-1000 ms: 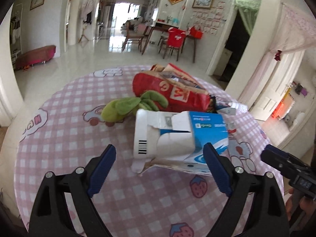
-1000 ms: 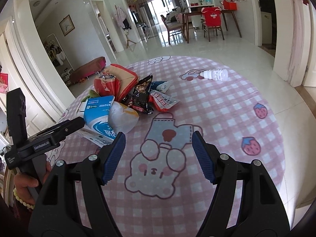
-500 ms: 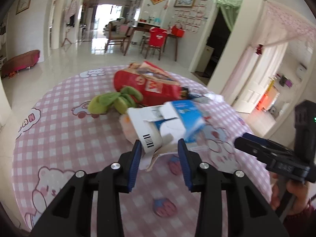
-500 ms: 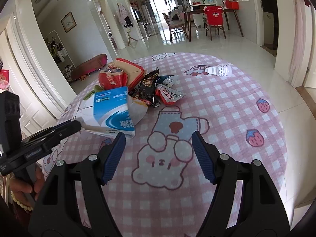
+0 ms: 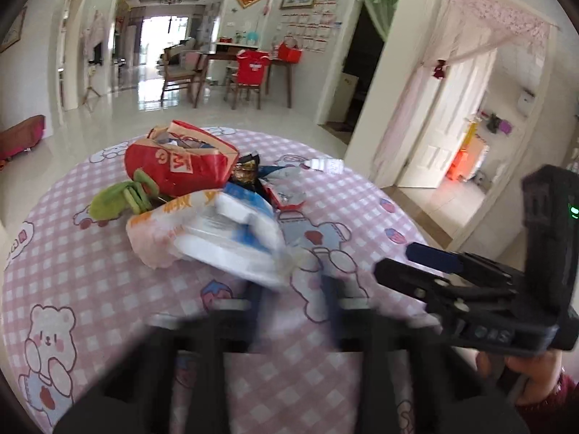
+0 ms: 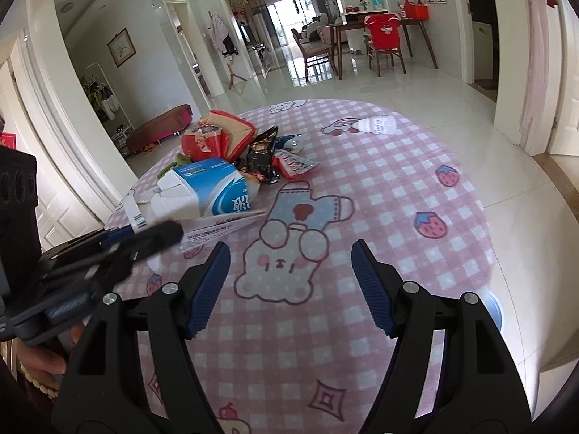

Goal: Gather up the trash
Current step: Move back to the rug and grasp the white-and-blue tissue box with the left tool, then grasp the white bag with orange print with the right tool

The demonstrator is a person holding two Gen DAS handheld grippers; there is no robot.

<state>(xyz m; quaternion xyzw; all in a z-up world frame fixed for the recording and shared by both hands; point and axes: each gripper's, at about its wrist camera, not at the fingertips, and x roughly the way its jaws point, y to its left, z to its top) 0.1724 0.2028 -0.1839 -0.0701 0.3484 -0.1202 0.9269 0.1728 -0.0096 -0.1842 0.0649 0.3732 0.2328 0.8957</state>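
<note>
A blue and white carton lies tilted on the pink checked rug, at the near edge of a trash pile. My left gripper is blurred. Its jaws are closing on the carton's white barcode flap, which sits pinched at their tips. A thin orange-printed plastic bag clings to the carton. Behind it lie a red paper bag, a green soft thing and snack wrappers. My right gripper hangs open over the rug's bear picture with nothing between its fingers.
A small white bottle lies alone on the rug's far right side. Glossy tile floor surrounds the round rug. A low brown bench stands by the left wall, and a dining table with chairs is far back.
The left jaws went from wide open to nearly together on the carton's flap. The carton tipped and shifted with the gripper. The right gripper crept forward, still open.
</note>
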